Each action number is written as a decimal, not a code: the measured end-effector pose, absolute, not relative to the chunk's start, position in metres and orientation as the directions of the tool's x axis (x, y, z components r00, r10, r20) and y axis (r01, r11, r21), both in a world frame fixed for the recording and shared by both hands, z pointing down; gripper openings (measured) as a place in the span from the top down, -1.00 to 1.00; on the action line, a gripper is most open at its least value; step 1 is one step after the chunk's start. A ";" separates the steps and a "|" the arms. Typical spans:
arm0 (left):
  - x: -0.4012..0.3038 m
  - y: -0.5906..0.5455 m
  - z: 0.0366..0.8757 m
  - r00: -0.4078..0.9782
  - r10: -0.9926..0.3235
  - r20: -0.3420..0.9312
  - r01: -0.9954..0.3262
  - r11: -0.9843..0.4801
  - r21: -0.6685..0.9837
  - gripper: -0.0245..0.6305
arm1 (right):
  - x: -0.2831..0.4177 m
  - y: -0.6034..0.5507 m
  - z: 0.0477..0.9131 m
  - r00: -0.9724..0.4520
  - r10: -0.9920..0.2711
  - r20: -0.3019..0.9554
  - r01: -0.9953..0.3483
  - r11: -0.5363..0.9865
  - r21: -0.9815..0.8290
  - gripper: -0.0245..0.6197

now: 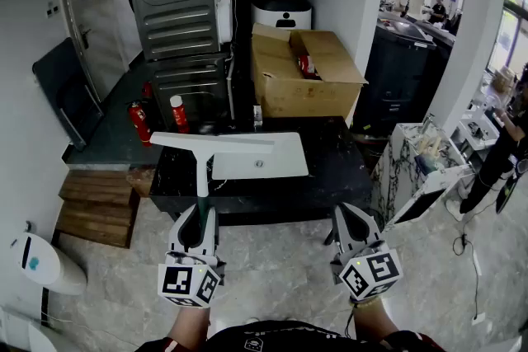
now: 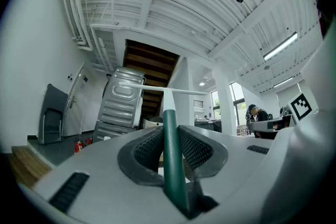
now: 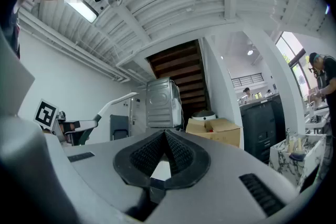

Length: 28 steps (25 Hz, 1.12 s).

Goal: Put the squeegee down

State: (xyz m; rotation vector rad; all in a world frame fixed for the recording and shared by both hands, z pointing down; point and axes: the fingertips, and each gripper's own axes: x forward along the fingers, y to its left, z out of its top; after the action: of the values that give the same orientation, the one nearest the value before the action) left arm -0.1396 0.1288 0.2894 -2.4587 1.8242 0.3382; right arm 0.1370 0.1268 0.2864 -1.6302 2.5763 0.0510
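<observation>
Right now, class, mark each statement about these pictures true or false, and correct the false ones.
1. The left gripper is shut on the squeegee. True.
2. The right gripper holds a cloth. False: its jaws are together with nothing between them.
3. The squeegee lies flat on the table. False: the left gripper holds it by its green handle, not yet set down.
4. The box behind the table is open. True.

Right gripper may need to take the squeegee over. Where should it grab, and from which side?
Grip the squeegee on its bare stem, between the left gripper and the blade. Come in from the right, opening the right gripper first. The stem is slim and straight; the blade is too wide.
</observation>
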 end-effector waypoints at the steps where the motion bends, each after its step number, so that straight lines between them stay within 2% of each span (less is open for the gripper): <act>1: -0.139 0.129 0.288 0.276 -0.937 -0.214 -0.951 -0.298 0.080 0.62 | 0.138 0.127 0.286 -0.425 -0.900 -0.096 -0.903 0.429 -0.021 0.81; 17: -0.133 0.133 0.283 0.285 -0.933 -0.219 -0.948 -0.308 0.080 0.62 | 0.137 0.134 0.279 -0.477 -0.873 -0.106 -0.876 0.482 -0.028 0.81; 28: -0.098 0.140 0.293 0.241 -0.947 -0.210 -0.960 -0.265 0.093 0.62 | 0.175 0.135 0.292 -0.516 -0.850 -0.108 -0.850 0.523 -0.055 0.81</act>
State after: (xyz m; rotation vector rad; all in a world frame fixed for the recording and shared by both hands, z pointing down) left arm -0.0981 0.1401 0.2926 -2.4309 1.8699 0.3468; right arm 0.1746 0.1349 0.2924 -1.4774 2.6339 0.0067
